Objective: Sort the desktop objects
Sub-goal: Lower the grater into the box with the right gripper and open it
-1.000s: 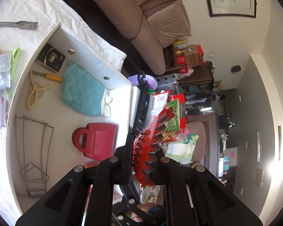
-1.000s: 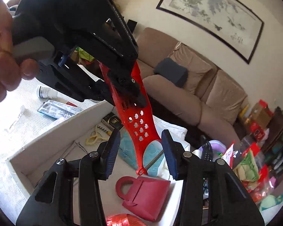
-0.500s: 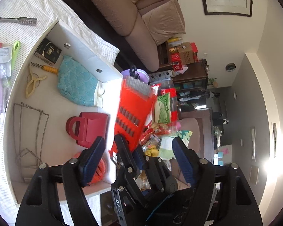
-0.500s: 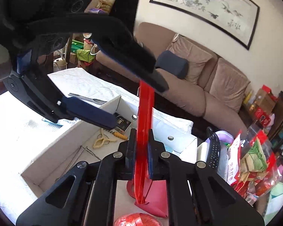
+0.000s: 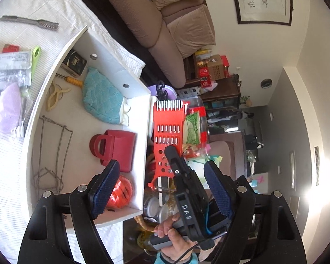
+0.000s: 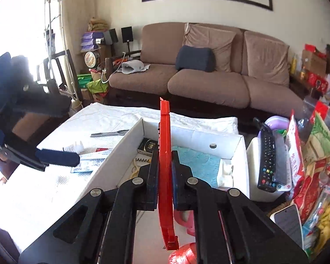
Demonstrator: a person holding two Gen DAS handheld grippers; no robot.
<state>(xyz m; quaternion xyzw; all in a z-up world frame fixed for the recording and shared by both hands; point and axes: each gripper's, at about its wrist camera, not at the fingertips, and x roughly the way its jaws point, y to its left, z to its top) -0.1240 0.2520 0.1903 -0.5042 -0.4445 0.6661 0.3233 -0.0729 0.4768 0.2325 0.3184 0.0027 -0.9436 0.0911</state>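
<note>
The red grater was held edge-on between the jaws of the right gripper, which were clamped on it near its handle end. The grater stood upright above the white box, its far end raised over the box's interior. The jaws of the left gripper had just been opening and stood wide apart, with nothing pressed between the pads. The grater and the right gripper were seen between and beyond them, not touching either pad.

The left wrist view showed the grater's flat face, with slots and round holes, just outside the box's right wall, and a hand on the right gripper's handle. The right wrist view showed only the grater's thin edge, and the left gripper off to the left over the counter.

In the box lay a teal cloth, a red bag, a red ribbon roll, a yellow clip, a dark packet and wire pieces. Bare floor was left in the box's middle. Beyond the right wall stood a remote and snack bags, crowded close to that side.
</note>
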